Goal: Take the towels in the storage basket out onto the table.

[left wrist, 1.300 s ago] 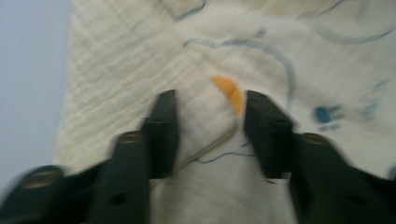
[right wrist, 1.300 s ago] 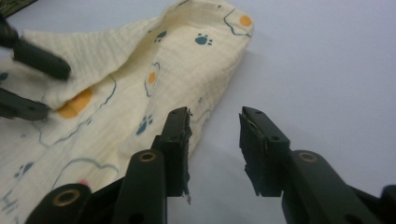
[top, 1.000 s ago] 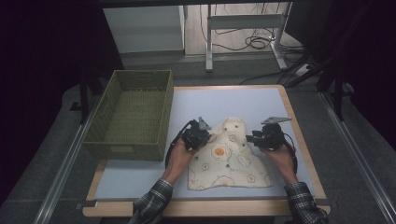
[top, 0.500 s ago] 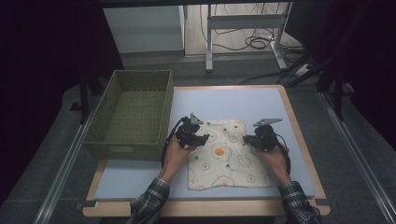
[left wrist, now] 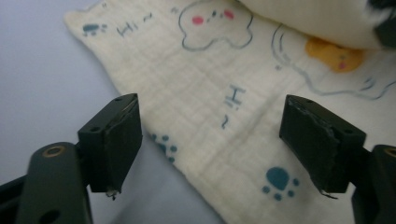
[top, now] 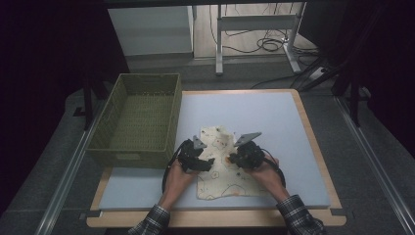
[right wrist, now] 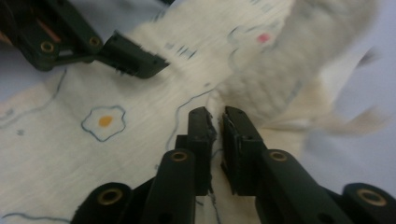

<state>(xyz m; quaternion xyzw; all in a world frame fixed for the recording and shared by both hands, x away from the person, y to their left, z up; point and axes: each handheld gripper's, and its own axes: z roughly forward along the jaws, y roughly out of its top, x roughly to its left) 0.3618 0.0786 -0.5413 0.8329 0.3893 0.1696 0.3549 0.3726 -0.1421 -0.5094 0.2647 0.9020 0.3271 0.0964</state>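
Mid-fold: the cream printed muslin cloth (top: 226, 166) lies on the pale blue counter (top: 274, 122), left gripper (left wrist: 212, 140) just opening wide and empty over it, right gripper (right wrist: 218, 126) apparently pinching a folded-over flap—next, lay and release it.

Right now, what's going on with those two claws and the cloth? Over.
Left gripper open over the cloth, jaws just widened. Right gripper nearly shut, fold of cloth between its jaws. Basket off to the side; nothing in the way.
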